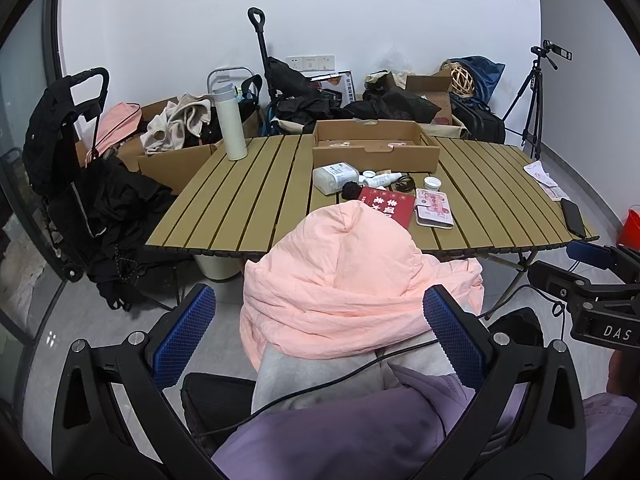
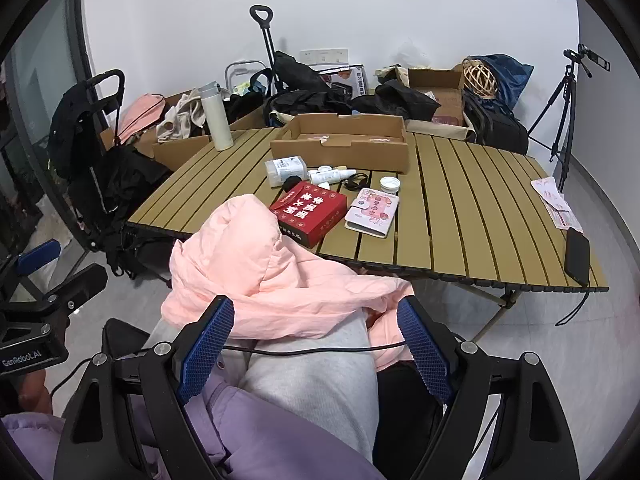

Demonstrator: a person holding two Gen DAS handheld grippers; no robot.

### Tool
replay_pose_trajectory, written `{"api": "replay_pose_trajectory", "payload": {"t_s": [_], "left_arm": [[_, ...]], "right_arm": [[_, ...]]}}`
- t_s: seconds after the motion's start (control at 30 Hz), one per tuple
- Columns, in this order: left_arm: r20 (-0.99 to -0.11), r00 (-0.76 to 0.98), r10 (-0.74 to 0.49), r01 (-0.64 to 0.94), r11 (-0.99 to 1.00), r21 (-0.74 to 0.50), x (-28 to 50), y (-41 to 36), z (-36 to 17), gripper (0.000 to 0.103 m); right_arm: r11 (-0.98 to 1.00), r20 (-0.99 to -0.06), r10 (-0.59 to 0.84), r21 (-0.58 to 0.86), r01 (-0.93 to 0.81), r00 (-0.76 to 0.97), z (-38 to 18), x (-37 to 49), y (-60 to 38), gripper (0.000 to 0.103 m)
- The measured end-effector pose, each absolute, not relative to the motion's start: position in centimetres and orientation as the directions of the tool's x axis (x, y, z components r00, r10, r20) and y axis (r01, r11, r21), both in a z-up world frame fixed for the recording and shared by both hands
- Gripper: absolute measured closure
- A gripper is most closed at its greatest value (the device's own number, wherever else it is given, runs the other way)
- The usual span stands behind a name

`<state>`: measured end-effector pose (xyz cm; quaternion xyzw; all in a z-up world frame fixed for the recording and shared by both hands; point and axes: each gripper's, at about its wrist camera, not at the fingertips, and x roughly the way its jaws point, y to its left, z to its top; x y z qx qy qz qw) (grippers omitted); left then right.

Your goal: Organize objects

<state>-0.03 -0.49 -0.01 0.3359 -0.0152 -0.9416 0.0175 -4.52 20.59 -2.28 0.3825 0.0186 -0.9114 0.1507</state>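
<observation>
grippers sit low over the seated person's lap, apparently so both cameras take in the whole table before any reach begins. in the left wrist view the left gripper (image 1: 318, 338) stands wide with nothing between its blue pads (image 1: 184, 336); a pink jacket (image 1: 348, 280) bunched on the knees lies just ahead of its fingers, untouched, and beyond that the slatted table (image 1: 256, 200). ahead and slightly right of this tool the loose items cluster: a red box (image 1: 388, 206), a pink wallet (image 1: 434, 208), a clear jar (image 1: 334, 178) lying on its side, all just in front of an open cardboard box (image 1: 374, 146), which looks placed there to receive them. a white flask (image 1: 230, 122) stands far ahead to the left. in the right wrist view the right gripper (image 2: 316, 344) is likewise spread wide and empty, a cable (image 2: 312, 349) crossing between its fingers over grey trousers (image 2: 312, 380). from here the red box (image 2: 310, 212) and wallet (image 2: 372, 212) lie straight ahead, the cardboard box (image 2: 344, 148) behind them, a phone (image 2: 577, 254) far right at the table's (image 2: 460, 220) edge.
</observation>
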Motion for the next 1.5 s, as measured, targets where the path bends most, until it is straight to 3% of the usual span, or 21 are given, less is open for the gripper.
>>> {"api": "replay_pose_trajectory", "payload": {"t_s": [1.17, 1.37, 1.5], "left_arm": [[-0.631, -0.774, -0.054, 0.033, -0.998, 0.044, 0.0, -0.5, 0.0, 0.000], [-0.640, -0.766, -0.051, 0.030, -0.999, 0.044, -0.1, -0.7, -0.4, 0.000], [-0.651, -0.757, -0.057, 0.032, -0.998, 0.049, -1.2, -0.8, -1.0, 0.000]], "right_arm": [[-0.952, -0.704, -0.266, 0.085, 0.294, -0.659, -2.4, -4.5, 20.7, 0.016], [-0.951, -0.660, -0.268, 0.064, 0.303, -0.702, -2.3, -3.8, 20.9, 0.016], [-0.948, -0.687, -0.269, 0.067, 0.310, -0.675, -3.5, -4.9, 20.7, 0.018]]}}
